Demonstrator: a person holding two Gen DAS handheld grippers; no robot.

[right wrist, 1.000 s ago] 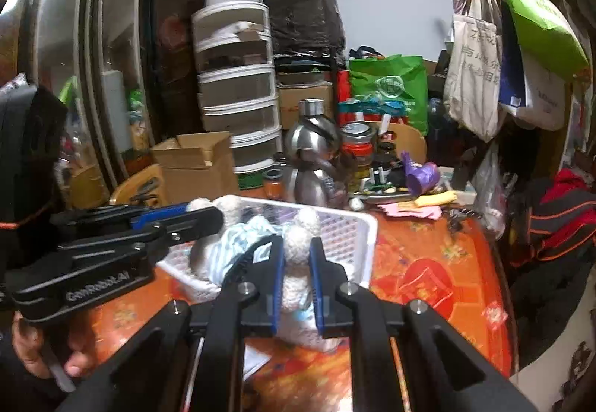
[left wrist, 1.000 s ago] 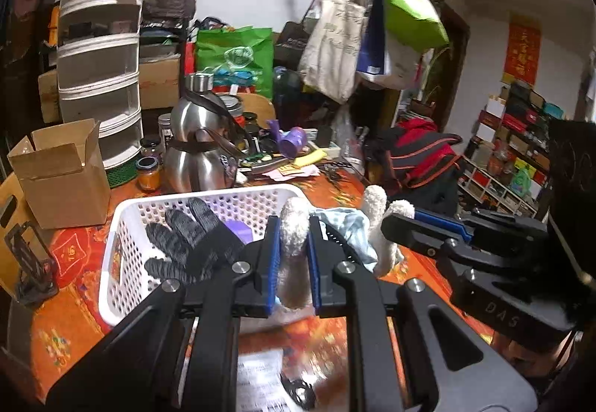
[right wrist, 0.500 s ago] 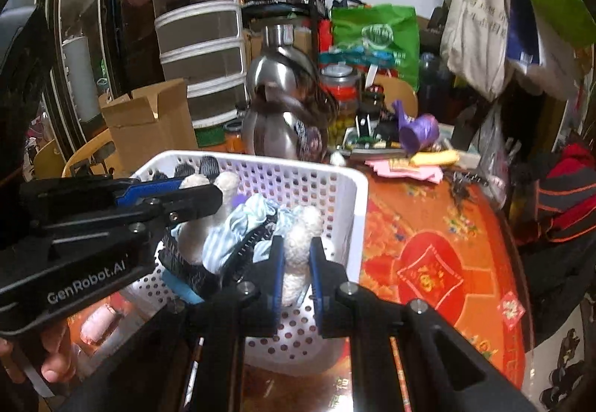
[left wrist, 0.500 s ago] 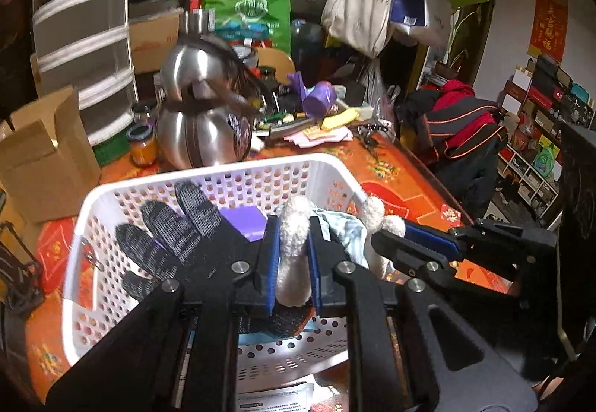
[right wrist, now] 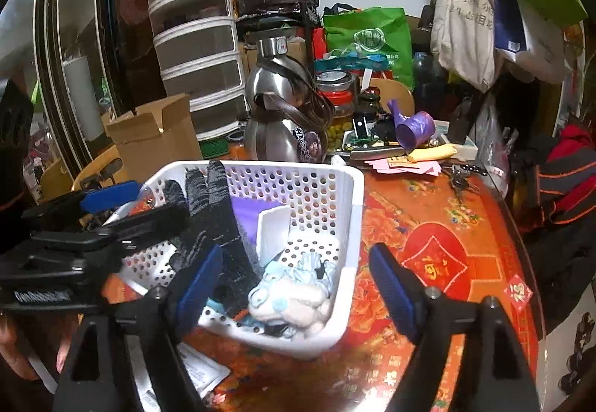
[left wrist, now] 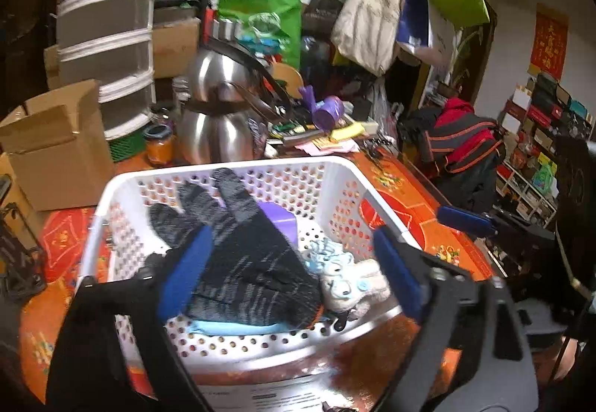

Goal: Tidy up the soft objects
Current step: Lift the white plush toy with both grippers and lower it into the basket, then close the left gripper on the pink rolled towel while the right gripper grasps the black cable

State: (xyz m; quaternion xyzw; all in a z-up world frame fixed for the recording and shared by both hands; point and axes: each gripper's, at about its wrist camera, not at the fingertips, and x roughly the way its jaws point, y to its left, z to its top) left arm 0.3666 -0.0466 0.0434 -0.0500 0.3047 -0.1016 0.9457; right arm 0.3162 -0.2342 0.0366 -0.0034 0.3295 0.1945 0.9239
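A white perforated basket (left wrist: 238, 166) (right wrist: 350, 225) stands on the orange patterned table. In it lie a dark knitted glove (left wrist: 246, 252) (right wrist: 219, 225), a purple item (left wrist: 279, 218) (right wrist: 246, 218) and a white and light-blue fluffy soft piece (left wrist: 346, 281) (right wrist: 290, 292). My left gripper (left wrist: 290, 270) is open and empty over the basket's near side. My right gripper (right wrist: 298, 281) is open and empty, straddling the basket's near right corner above the fluffy piece. The left gripper also shows in the right wrist view (right wrist: 93, 225) at the left.
Steel kettles (left wrist: 219, 114) (right wrist: 287, 117), a cardboard box (left wrist: 56, 151) (right wrist: 156, 136), jars, a purple cup (right wrist: 413, 129) and papers crowd the table's far side. A drawer tower (right wrist: 193, 39) and hanging bags (left wrist: 372, 13) stand behind. A printed paper (right wrist: 197, 371) lies by the basket.
Both grippers have opened and let go of the white fluffy piece, which now lies in the basket's near right corner. Both grippers sit closer over the basket.
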